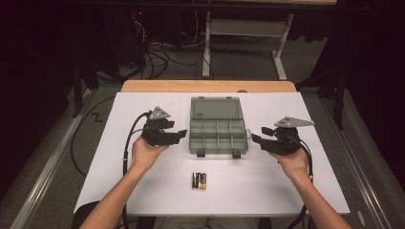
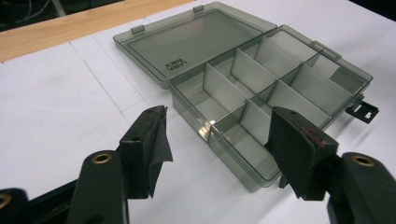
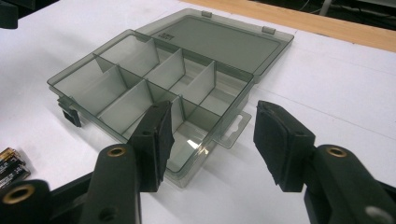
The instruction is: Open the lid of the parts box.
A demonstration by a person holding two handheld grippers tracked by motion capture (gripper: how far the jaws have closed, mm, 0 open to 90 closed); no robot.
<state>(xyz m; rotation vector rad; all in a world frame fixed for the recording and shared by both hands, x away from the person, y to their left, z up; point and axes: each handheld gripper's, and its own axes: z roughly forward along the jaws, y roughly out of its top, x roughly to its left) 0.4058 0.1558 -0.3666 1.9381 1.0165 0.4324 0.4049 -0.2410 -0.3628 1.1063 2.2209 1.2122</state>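
A: Where is the grey see-through plastic compartment box (image 1: 218,127)?
B: Mid-bench, lid folded back flat, on the white bench (image 1: 143,191), between both claws.
A: And the claws?
B: Left claw (image 1: 181,135) released, nothing in it, just beside the box's left side. Right claw (image 1: 255,138) likewise spread and bare, by the right side.
A: Batteries?
B: Small black-and-copper batteries (image 1: 199,181) lie near the front edge.

Compartment box (image 1: 218,136) sits mid-table (image 1: 143,191), its open lid (image 1: 215,108) lying flat just behind it, toward the table's far edge. Batteries (image 1: 199,181) lie in a tight cluster before the box, near the person's side, apart from it. Left gripper (image 1: 180,136) is just left of the box, right gripper (image 1: 256,139) just right of it, neither touching.
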